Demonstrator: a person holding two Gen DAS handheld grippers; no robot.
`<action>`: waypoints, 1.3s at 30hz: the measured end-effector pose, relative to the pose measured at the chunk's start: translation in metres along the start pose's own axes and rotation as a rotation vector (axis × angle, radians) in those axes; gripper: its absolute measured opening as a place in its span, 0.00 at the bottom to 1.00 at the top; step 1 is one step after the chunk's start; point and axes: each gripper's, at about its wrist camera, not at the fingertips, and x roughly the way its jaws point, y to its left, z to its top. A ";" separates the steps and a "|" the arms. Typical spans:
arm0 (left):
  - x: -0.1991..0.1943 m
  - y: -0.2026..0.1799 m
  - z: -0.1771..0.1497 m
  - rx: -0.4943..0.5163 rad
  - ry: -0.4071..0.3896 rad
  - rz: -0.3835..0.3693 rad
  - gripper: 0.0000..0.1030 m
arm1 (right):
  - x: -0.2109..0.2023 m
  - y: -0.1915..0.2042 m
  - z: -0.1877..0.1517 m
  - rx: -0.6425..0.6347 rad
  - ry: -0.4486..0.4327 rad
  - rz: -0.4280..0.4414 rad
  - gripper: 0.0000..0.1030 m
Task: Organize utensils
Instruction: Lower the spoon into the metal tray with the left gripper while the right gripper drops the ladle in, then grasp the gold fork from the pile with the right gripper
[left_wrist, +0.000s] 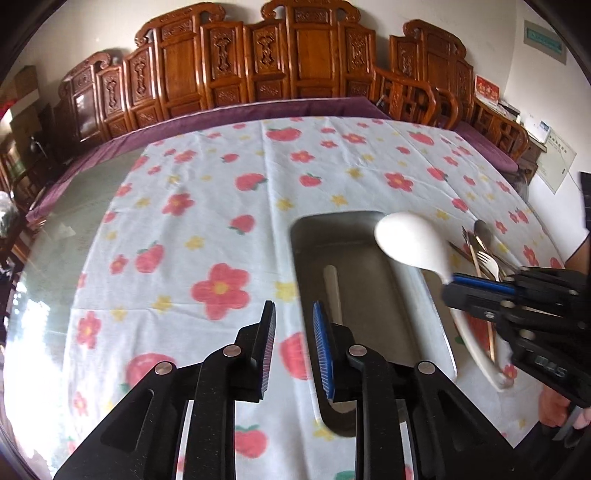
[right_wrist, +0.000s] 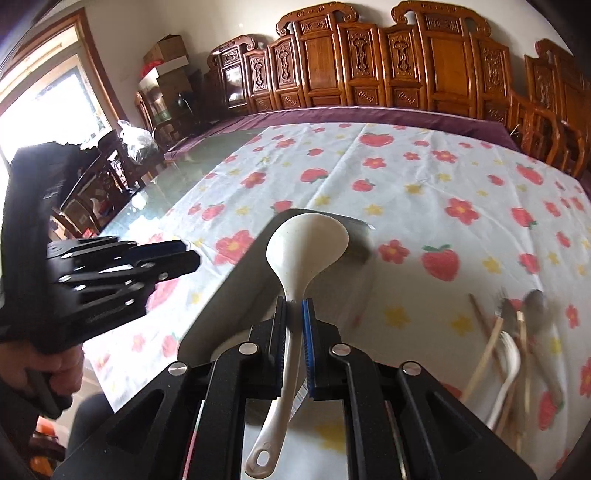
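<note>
My right gripper (right_wrist: 294, 308) is shut on the handle of a white ladle (right_wrist: 306, 240) and holds it in the air over the metal tray's right edge; the ladle also shows in the left wrist view (left_wrist: 410, 240). The metal tray (left_wrist: 436, 317) lies on the flowered cloth with one pale utensil (left_wrist: 332, 291) in it. My left gripper (left_wrist: 293, 325) is open and empty, just above the tray's near left edge. Loose utensils (right_wrist: 513, 332), among them a white fork, chopsticks and a metal spoon, lie to the right of the tray.
A white plate (left_wrist: 480, 354) sits right of the tray under some utensils. The flowered cloth (left_wrist: 207, 206) covers a glass table. Carved wooden chairs (left_wrist: 258, 62) line the far edge. Boxes (right_wrist: 166, 59) stand by the window at left.
</note>
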 end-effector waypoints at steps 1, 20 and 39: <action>-0.003 0.006 0.000 -0.006 -0.004 0.006 0.20 | 0.009 0.004 0.004 -0.002 0.014 0.000 0.10; -0.026 0.033 -0.015 -0.051 -0.028 0.028 0.20 | 0.070 0.013 0.009 0.010 0.112 -0.069 0.11; -0.070 -0.059 -0.015 0.044 -0.108 -0.089 0.21 | -0.096 -0.085 -0.069 0.094 -0.075 -0.192 0.25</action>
